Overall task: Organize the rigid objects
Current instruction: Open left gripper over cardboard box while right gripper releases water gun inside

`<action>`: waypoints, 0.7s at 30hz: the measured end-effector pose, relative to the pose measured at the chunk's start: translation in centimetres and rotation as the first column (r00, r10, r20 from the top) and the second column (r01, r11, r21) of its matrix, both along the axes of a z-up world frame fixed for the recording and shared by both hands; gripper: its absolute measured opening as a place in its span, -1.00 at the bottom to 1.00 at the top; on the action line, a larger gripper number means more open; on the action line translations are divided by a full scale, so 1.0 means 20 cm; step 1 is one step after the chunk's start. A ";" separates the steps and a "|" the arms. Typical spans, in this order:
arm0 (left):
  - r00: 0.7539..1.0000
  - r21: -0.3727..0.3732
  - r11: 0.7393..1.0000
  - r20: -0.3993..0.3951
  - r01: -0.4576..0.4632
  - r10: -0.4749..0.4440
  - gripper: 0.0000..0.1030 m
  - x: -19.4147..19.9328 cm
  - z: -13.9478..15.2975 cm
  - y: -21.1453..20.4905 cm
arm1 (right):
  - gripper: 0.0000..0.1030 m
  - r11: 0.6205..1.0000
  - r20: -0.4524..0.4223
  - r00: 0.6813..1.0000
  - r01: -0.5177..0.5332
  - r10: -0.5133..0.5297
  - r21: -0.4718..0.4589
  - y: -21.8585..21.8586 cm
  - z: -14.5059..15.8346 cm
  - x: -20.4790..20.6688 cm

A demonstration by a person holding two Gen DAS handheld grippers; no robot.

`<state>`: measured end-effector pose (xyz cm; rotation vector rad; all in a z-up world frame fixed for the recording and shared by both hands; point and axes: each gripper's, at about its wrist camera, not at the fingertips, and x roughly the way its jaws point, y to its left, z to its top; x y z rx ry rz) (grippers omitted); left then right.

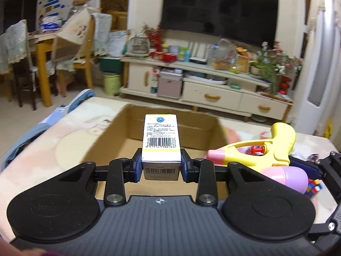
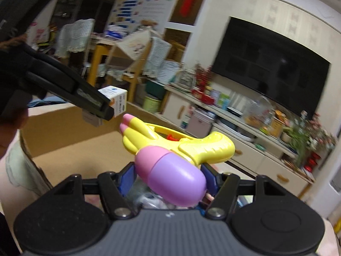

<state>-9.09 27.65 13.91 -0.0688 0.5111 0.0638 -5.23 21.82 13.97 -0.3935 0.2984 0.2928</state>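
Left gripper (image 1: 161, 167) clamped on white-and-yellow barcoded carton (image 1: 161, 140) mid-frame above open brown cardboard box (image 1: 198, 128), right gripper (image 2: 168, 178) clasping yellow-pink-purple plastic water pistol (image 2: 170, 155) at centre

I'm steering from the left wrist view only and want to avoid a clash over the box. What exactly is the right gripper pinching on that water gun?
Observer: In the right wrist view, the right gripper is shut on the water gun at its pink and purple tank, not the yellow handle.
Operator: Which way does the gun point?
Observer: Its pink nozzle tips aim forward, toward the cardboard box.
Operator: How does my carton sit relative to it?
Observer: The left gripper holds the small white carton above and left of the nozzle, apart from it, over the box.
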 end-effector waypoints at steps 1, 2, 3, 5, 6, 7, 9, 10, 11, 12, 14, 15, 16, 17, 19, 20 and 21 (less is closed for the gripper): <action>1.000 -0.003 1.000 -0.007 -0.013 0.013 -0.20 0.00 0.00 0.03 | 0.28 1.000 -0.002 1.000 -0.017 0.017 -0.019 0.04 0.00 0.01; 1.000 -0.004 1.000 -0.012 -0.023 0.022 -0.20 -0.01 0.00 0.04 | 0.28 0.999 -0.006 0.999 -0.033 0.033 -0.039 0.07 0.00 0.02; 0.999 -0.001 1.000 -0.015 -0.031 0.031 -0.20 -0.01 0.00 0.06 | 0.28 0.997 -0.014 0.999 -0.050 0.050 -0.058 0.10 0.00 0.04; 0.999 0.010 0.999 -0.021 -0.042 0.042 -0.20 -0.02 0.01 0.06 | 0.28 0.992 -0.035 0.996 -0.085 0.082 -0.095 0.16 -0.02 0.06; 0.999 0.014 0.999 -0.026 -0.043 0.043 -0.19 -0.02 0.01 0.06 | 0.28 0.988 -0.048 0.994 -0.102 0.097 -0.115 0.19 -0.03 0.06; 0.998 0.015 0.999 -0.034 -0.043 0.044 -0.19 -0.02 0.01 0.06 | 0.28 0.984 -0.064 0.992 -0.119 0.112 -0.132 0.21 -0.04 0.07; 0.998 0.017 0.999 -0.052 -0.045 0.046 -0.19 -0.01 0.00 0.06 | 0.28 0.978 -0.094 0.987 -0.145 0.131 -0.151 0.24 -0.06 0.07; 0.997 0.020 0.999 -0.059 -0.044 0.045 -0.19 -0.01 0.00 0.06 | 0.28 0.976 -0.107 0.985 -0.153 0.137 -0.154 0.25 -0.06 0.07; 0.997 0.023 0.999 -0.065 -0.043 0.044 -0.19 0.02 -0.01 0.04 | 0.28 0.976 -0.118 0.983 -0.160 0.143 -0.147 0.26 -0.06 0.07; 0.997 0.028 0.999 -0.069 -0.043 0.045 -0.19 0.01 -0.01 0.05 | 0.29 0.978 -0.129 0.981 -0.163 0.146 -0.133 0.26 -0.06 0.07; 0.996 0.036 0.998 -0.078 -0.046 0.049 -0.11 0.06 0.00 0.00 | 0.30 0.979 -0.151 0.977 -0.168 0.149 -0.120 0.26 -0.06 0.08; 0.995 0.036 0.998 -0.082 -0.047 0.050 -0.04 0.07 0.00 0.00 | 0.32 0.978 -0.153 0.977 -0.170 0.152 -0.118 0.26 -0.06 0.08; 0.995 0.036 0.998 -0.082 -0.048 0.051 0.18 0.06 0.00 0.00 | 0.35 0.979 -0.146 0.978 -0.165 0.147 -0.120 0.26 -0.06 0.07; 0.995 0.036 0.998 -0.082 -0.049 0.052 0.39 0.08 0.00 0.00 | 0.36 0.980 -0.141 0.980 -0.160 0.142 -0.122 0.26 -0.06 0.06; 0.996 0.049 0.997 -0.073 -0.053 0.056 0.54 0.07 0.02 0.00 | 0.42 0.983 -0.129 0.983 -0.146 0.131 -0.113 0.25 -0.06 0.04; 0.996 0.054 0.997 -0.071 -0.054 0.057 0.66 0.08 0.02 -0.01 | 0.45 0.984 -0.123 0.984 -0.141 0.128 -0.106 0.24 -0.06 0.03; 0.996 0.057 0.997 -0.068 -0.054 0.057 0.74 0.07 0.02 -0.01 | 0.51 0.986 -0.114 0.986 -0.135 0.123 -0.098 0.23 -0.06 0.00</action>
